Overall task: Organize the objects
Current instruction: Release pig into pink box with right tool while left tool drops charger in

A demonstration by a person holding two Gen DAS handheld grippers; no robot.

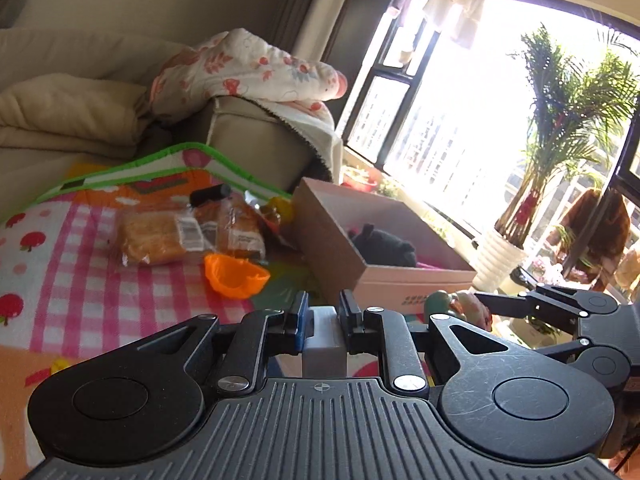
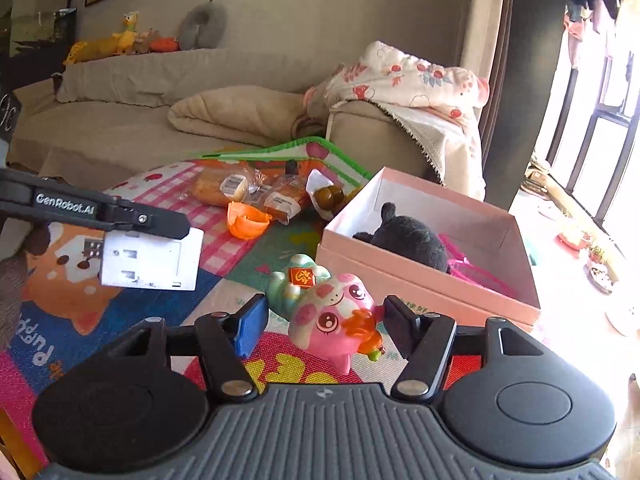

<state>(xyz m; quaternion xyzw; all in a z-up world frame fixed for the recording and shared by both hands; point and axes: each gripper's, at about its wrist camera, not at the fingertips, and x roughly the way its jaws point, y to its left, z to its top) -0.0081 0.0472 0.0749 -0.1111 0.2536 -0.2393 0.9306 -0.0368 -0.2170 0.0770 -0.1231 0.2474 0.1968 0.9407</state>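
Observation:
My left gripper (image 1: 323,312) is shut on a white power adapter (image 1: 323,340), held above the play mat; it also shows in the right wrist view (image 2: 150,258). My right gripper (image 2: 324,320) is open, its fingers either side of a pink and green toy figure (image 2: 332,312) lying on the mat, which also shows in the left wrist view (image 1: 460,304). A pink cardboard box (image 2: 404,276) stands just beyond the toy, holding a black plush (image 2: 408,236) and something pink. An orange cup (image 2: 246,220), bagged bread (image 2: 224,188) and other snacks lie further back.
A beige sofa (image 2: 120,128) with folded blankets lines the back. A colourful play mat (image 2: 120,312) covers the floor. A potted palm (image 1: 520,216) stands by the bright window on the right.

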